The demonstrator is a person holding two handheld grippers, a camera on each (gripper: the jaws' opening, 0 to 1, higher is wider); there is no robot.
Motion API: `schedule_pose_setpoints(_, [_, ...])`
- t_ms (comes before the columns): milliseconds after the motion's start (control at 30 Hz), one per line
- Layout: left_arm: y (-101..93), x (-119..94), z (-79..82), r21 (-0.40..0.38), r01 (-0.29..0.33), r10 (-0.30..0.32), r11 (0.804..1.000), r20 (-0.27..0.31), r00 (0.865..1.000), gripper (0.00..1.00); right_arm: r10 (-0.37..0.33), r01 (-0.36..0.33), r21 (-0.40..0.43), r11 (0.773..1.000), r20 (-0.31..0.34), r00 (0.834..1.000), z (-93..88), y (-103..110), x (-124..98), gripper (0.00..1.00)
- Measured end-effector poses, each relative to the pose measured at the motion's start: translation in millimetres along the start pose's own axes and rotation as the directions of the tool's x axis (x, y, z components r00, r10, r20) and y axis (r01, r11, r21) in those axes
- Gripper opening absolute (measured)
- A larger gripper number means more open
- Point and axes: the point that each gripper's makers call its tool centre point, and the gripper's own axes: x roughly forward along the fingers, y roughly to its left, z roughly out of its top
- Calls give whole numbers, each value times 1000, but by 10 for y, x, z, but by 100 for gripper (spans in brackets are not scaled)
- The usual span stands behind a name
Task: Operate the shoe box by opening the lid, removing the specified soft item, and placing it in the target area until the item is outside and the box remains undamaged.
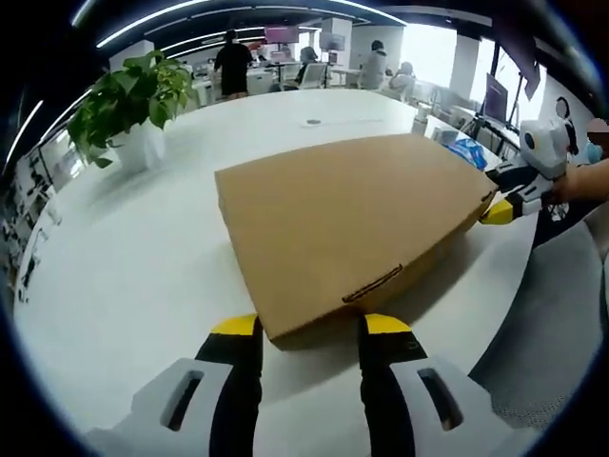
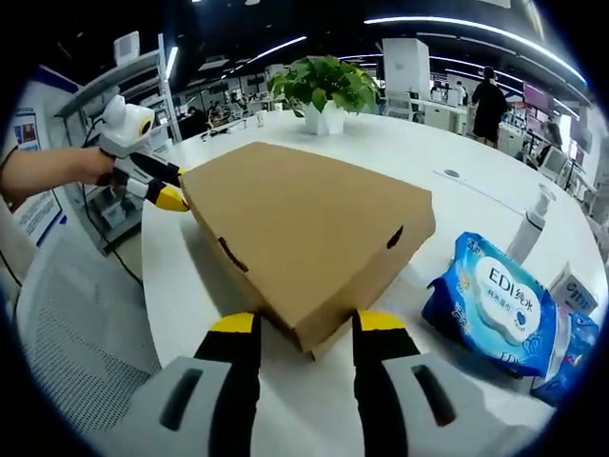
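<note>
Opposite close views, shared shoe box (image 1: 347, 224)

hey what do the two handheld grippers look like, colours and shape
The left gripper and the right gripper match: two black jaws with yellow tips, rising from pale grey slotted bodies. Seen from across, each carries a white rounded housing on top.

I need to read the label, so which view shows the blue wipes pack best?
The right gripper view: the blue wipes pack lies close and whole, right of the box. In the left gripper view it's a small blue sliver behind the box's far edge.
</note>
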Motion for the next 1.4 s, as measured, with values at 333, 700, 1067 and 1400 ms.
schedule_pose_setpoints(333, [14,100,33,-22,8,-9,1000,-15,1000,40,-7,7,-5,1000,-5,1000,37,-86,31,35])
schedule_pose_setpoints(700, [59,232,143,-23,21,-22,1000,-34,999,39,-11,11,-2,1000,-15,1000,101,-247,93,35])
schedule_pose_setpoints(1067, [107,394,323,-27,31,-32,999,-36,999,39,-18,18,-24,1000,-41,999,194,-479,187,35])
schedule_pose_setpoints(1400, [163,525,466,-40,39,-40,998,-29,999,38,-28,26,-34,999,-58,998,271,-670,274,35])
